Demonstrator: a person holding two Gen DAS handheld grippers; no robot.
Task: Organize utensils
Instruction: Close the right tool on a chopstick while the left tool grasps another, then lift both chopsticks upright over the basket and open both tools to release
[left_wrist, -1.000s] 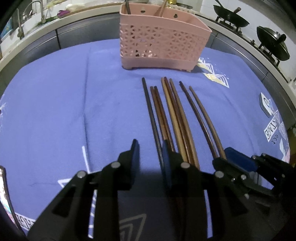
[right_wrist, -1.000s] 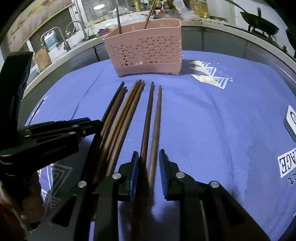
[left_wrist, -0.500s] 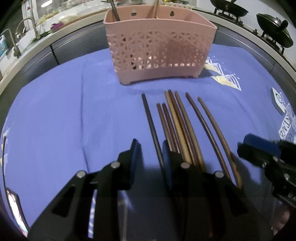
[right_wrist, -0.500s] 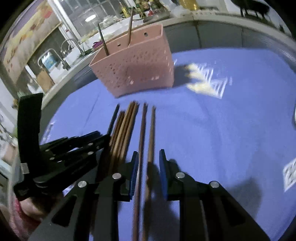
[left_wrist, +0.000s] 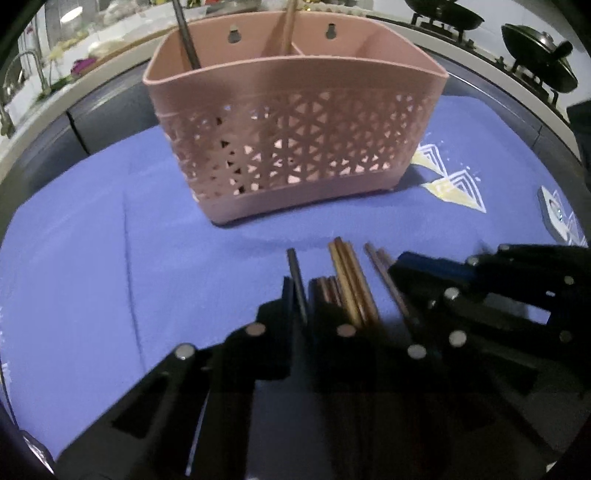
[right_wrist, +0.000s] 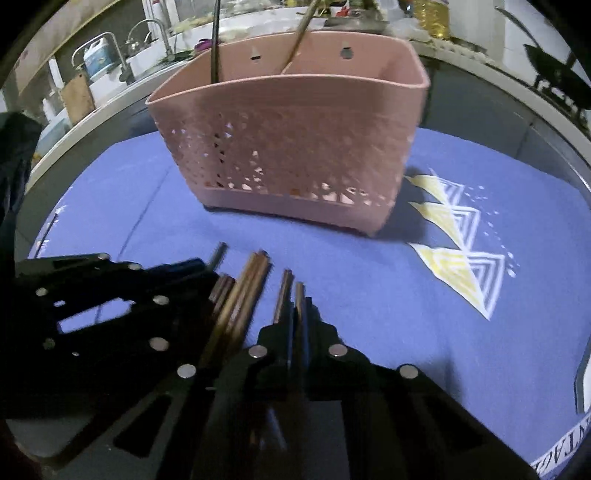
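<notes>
1. left wrist view: the left gripper (left_wrist: 300, 295) has its jaws closed tight on one thin dark grey chopstick (left_wrist: 294, 266), which pokes out ahead of them.
2. just to its right, more brown wooden chopsticks (left_wrist: 349, 280) lie side by side on the tabletop, on its purple cloth (left_wrist: 110, 258).
3. the right gripper (left_wrist: 400, 264) comes in from the right, at the far side of that row.
4. a pink plastic basket with little holes (left_wrist: 295, 147) stands upright on the cloth, just past the chopstick tips. it has two parts inside. one dark stick (left_wrist: 186, 40) leans in the left part and one brown stick (left_wrist: 286, 37) leans by the middle wall.
5. right wrist view: the right gripper (right_wrist: 301, 314) has its jaws closed tight on a reddish brown wooden chopstick (right_wrist: 299, 295). a second one (right_wrist: 283, 291) lies just beside it on the left.
6. the other brown chopsticks (right_wrist: 245, 295) lie to the left, and the left gripper (right_wrist: 201, 267) is at their far side.
7. the pink basket (right_wrist: 295, 147) stands close ahead on the purple cloth (right_wrist: 369, 295), near the yellow and white triangle prints (right_wrist: 461, 273).
</notes>
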